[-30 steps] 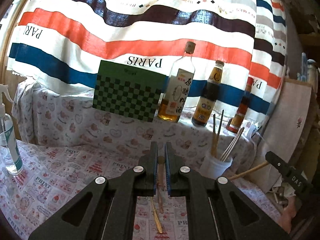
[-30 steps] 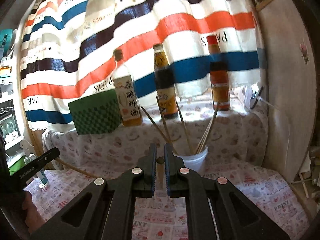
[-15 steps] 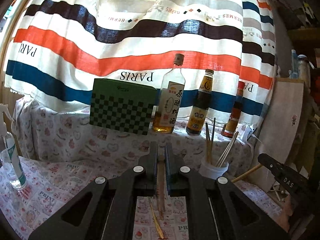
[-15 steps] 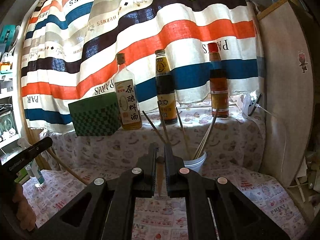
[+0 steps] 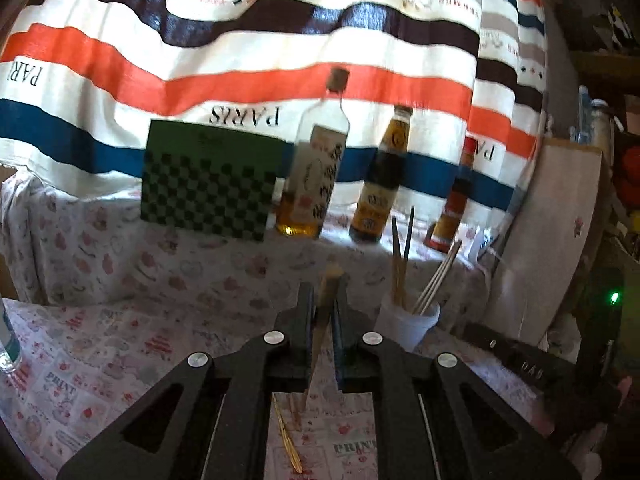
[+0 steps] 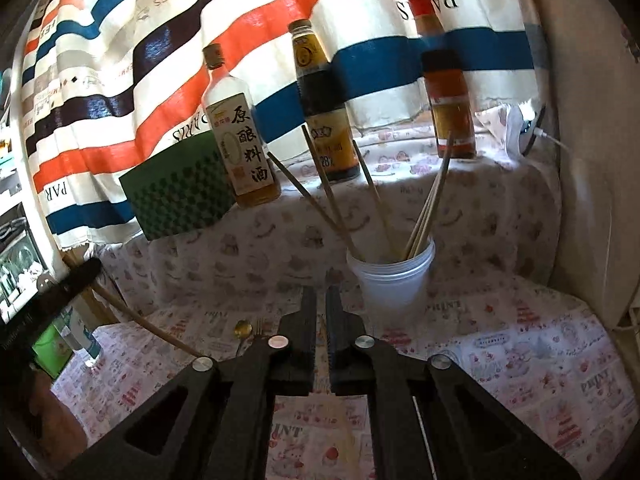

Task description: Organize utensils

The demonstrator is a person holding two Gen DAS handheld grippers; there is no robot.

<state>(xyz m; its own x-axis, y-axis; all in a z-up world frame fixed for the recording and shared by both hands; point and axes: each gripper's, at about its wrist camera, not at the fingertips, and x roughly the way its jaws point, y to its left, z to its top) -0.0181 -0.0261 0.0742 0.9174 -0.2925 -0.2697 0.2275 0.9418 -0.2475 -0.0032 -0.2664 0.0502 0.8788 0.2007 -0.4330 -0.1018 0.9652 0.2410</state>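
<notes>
Now my left gripper (image 5: 322,308) clamps chopstick (image 5: 325,312), long axis tilted upward; cup (image 5: 408,326) just ahead-right. My right gripper (image 6: 321,312) shut, empty, nearer cup.

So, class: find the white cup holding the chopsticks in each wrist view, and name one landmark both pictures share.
Left wrist view: white cup right of centre, just right of the gripper tips.
Right wrist view: cup right of centre, beyond the gripper tips.
Shared landmark: green checkered box against the striped cloth.
</notes>
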